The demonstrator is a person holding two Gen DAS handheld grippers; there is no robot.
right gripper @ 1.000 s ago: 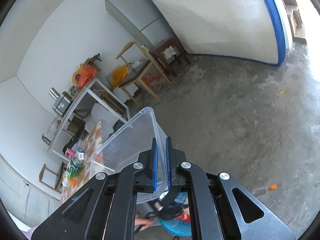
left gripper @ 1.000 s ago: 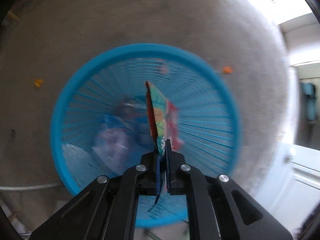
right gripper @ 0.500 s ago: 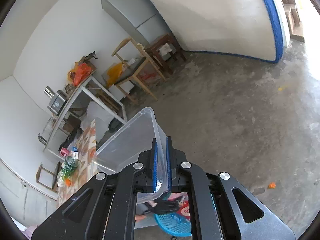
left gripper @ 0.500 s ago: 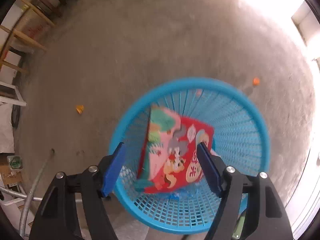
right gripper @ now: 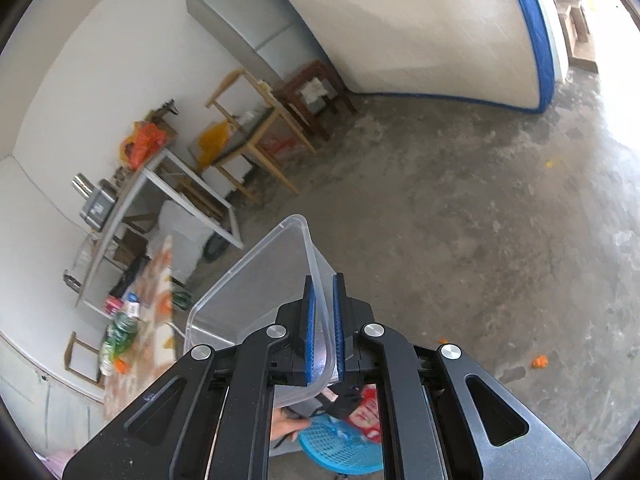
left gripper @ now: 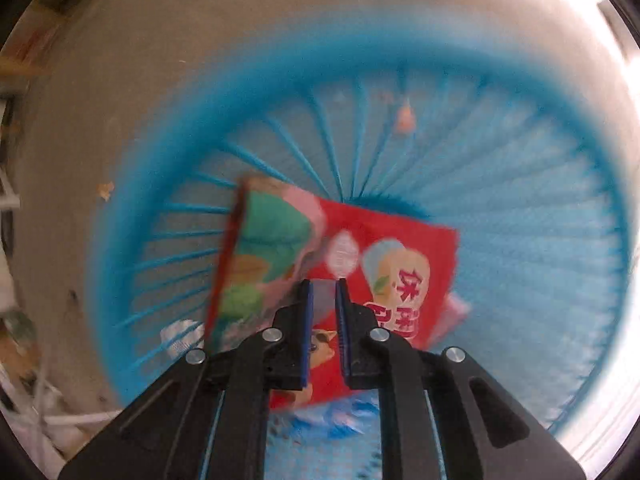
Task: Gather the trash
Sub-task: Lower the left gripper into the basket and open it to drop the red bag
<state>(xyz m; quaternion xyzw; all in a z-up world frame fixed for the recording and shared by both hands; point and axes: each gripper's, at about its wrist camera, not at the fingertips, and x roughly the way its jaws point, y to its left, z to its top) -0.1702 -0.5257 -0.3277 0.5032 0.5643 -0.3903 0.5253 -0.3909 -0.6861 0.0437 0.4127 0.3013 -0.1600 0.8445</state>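
- Left wrist view: snack wrapper (left gripper: 360,264) lies flat in the blue basket (left gripper: 168,128) on the floor. It looks light, thin and crinkly; pinch an edge. Left hand-held gripper (left gripper: 322,284) is closing, nothing visibly pinched between its jaws.
- Right wrist view: right hand-held gripper (right gripper: 322,280) is clamped on the clear container (right gripper: 256,276) wall; it looks light, stiff and slick, so grip the rim firmly.

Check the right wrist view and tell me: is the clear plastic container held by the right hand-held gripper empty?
Yes: the clear plastic container, pinched by its wall in the right hand-held gripper, shows nothing inside, only the room through its walls.
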